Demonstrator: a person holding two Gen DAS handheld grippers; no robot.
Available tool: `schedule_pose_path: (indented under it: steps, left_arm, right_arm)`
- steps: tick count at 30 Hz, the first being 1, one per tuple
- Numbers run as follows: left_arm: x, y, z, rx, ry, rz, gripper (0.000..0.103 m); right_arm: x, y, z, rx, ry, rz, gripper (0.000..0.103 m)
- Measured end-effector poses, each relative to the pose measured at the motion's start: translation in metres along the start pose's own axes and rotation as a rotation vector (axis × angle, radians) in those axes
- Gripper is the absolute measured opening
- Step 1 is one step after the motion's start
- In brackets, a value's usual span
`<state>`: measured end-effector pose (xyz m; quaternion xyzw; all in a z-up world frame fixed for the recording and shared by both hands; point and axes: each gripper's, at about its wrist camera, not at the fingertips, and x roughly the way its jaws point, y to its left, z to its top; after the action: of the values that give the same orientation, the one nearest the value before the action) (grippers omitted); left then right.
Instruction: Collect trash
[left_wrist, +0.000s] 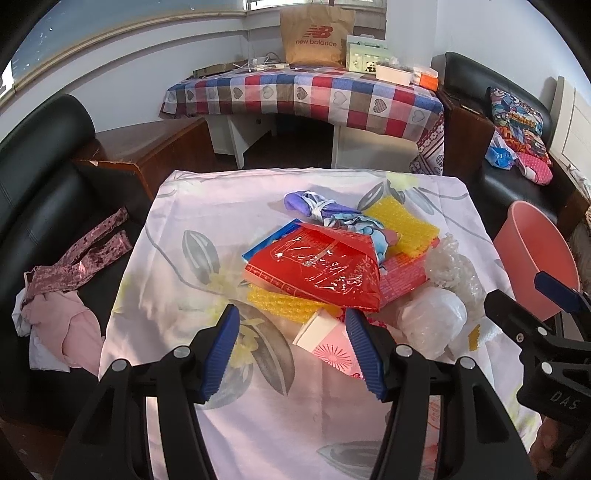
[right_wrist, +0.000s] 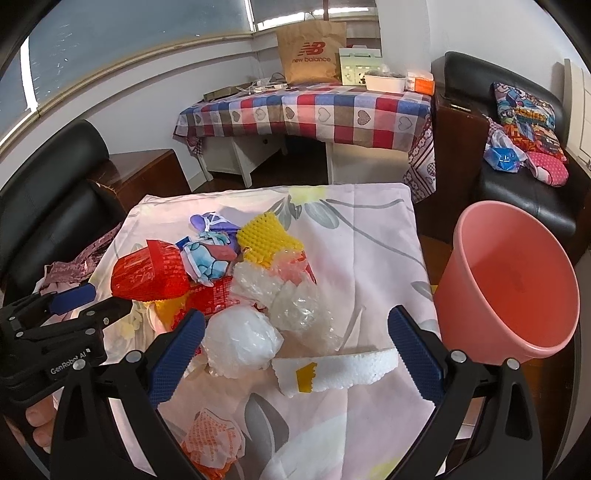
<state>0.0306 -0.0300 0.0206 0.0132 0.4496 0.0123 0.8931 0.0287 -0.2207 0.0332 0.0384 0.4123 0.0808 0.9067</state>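
Note:
A pile of trash lies on the floral cloth: a red plastic bag, yellow bubble wrap, a white crumpled bag, clear wrap and a pink-and-white carton. My left gripper is open just in front of the carton. My right gripper is open wide, with a white foam strip lying between its fingers. A pink bucket stands off the table's right edge; it also shows in the left wrist view.
Black sofas flank the table; pink clothes lie on the left one. A checkered table with a brown paper bag stands behind. A crumpled orange-print wrapper lies near my right gripper.

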Motion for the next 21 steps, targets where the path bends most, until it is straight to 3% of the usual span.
schedule_pose_path:
  steps: [21]
  left_arm:
    - [-0.0094, 0.0087, 0.0023, -0.021, -0.034, -0.022, 0.06]
  right_arm:
    - [-0.0029, -0.0024, 0.0027, 0.003, -0.012, 0.004, 0.1]
